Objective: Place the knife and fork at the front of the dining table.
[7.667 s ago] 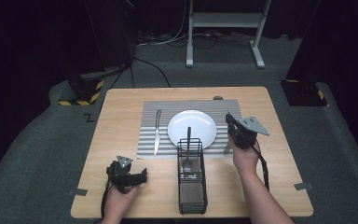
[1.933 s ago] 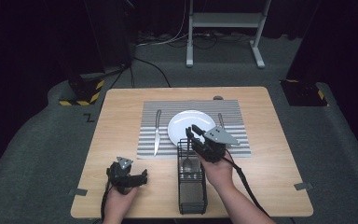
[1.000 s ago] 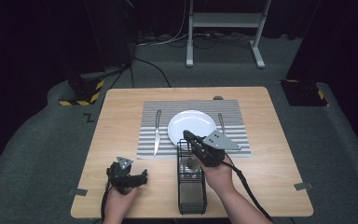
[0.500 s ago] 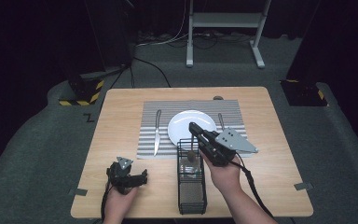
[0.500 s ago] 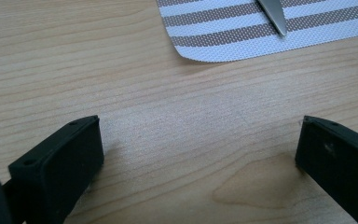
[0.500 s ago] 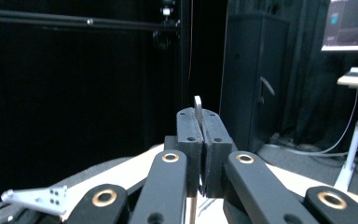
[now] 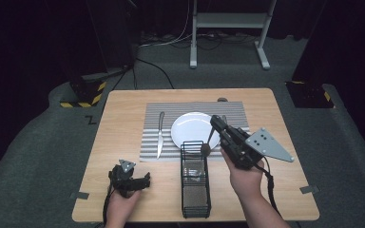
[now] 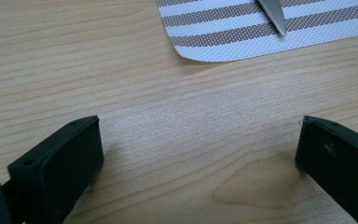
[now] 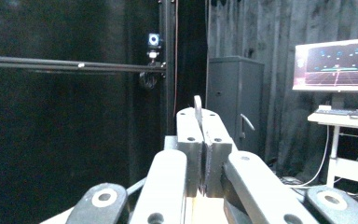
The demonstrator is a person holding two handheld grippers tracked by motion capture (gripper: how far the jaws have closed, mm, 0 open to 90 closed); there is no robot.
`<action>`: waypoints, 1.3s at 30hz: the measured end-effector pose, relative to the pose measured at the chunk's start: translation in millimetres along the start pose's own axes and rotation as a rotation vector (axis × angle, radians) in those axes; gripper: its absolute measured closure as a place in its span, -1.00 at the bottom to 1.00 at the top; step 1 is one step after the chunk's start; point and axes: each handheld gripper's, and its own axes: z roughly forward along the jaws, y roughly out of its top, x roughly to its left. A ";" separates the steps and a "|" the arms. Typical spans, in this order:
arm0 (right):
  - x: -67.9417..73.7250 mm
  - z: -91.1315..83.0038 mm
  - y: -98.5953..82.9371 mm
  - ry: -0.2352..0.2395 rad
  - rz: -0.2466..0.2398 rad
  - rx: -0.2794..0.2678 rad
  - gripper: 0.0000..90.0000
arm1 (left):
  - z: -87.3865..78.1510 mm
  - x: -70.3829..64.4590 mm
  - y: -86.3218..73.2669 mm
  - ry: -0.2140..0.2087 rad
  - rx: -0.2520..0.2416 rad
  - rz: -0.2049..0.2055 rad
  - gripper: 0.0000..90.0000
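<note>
The right gripper (image 7: 217, 124) has lifted higher than a moment ago and now tips up over the edge of the plate (image 7: 192, 128). Its jaws are pressed tight on a spoon (image 7: 208, 142). The spoon hangs down from them, with its round end just above the top of the basket (image 7: 195, 190). In the right gripper view a thin bit of the handle (image 9: 197, 108) sticks up between the closed jaws.

The left gripper (image 7: 142, 180) has not moved. It rests on the table (image 7: 123, 109) near the front left, with its jaws wide apart and nothing between them.

The table is pale wood with wavy lines in it. The mat (image 7: 149, 142) is flat and has grey and white stripes, and up close it looks dotted like a net. The plate is round, white and smooth. A shiny metal knife (image 7: 159, 135) lies on the mat left of the plate. The basket is a tall black box made of thin wires. The right gripper has a flat grey three-cornered plate on top.
</note>
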 end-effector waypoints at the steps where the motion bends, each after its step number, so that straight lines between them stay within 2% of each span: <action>1: -1.8 -2.2 1.0 -0.005 -0.001 -0.002 0.96 | 0.0 0.0 0.0 0.000 0.000 0.000 -0.98; 8: -24.0 -21.4 -0.5 -0.073 -0.012 0.003 0.96 | 0.0 -0.1 0.1 0.001 0.001 0.001 -0.98; 11: -35.1 -28.6 -8.0 -0.111 -0.028 0.024 0.96 | 0.0 -0.1 0.1 0.001 0.001 0.001 -0.98; 15: -50.2 -37.3 -19.9 -0.155 -0.012 0.051 0.96 | 0.0 -0.2 0.1 0.002 0.000 0.002 -0.98; 24: -76.8 -50.6 -42.4 -0.220 -0.013 0.100 0.96 | 0.0 -0.3 0.1 0.005 0.001 0.002 -0.98; 27: -87.7 -51.6 -50.3 -0.224 -0.006 0.118 0.96 | 0.0 -0.4 0.1 0.006 0.001 0.002 -0.98; 31: -102.5 -49.7 -62.2 -0.262 -0.004 0.153 0.96 | 0.0 -0.6 0.1 0.008 0.001 0.001 -0.98; 34: -112.6 -44.6 -70.3 -0.284 -0.012 0.181 0.96 | 0.0 -0.7 0.0 0.008 0.000 0.001 -0.98; 39: -128.3 -31.1 -82.6 -0.295 -0.011 0.218 0.96 | -0.1 -0.7 0.0 0.008 0.001 0.000 -0.98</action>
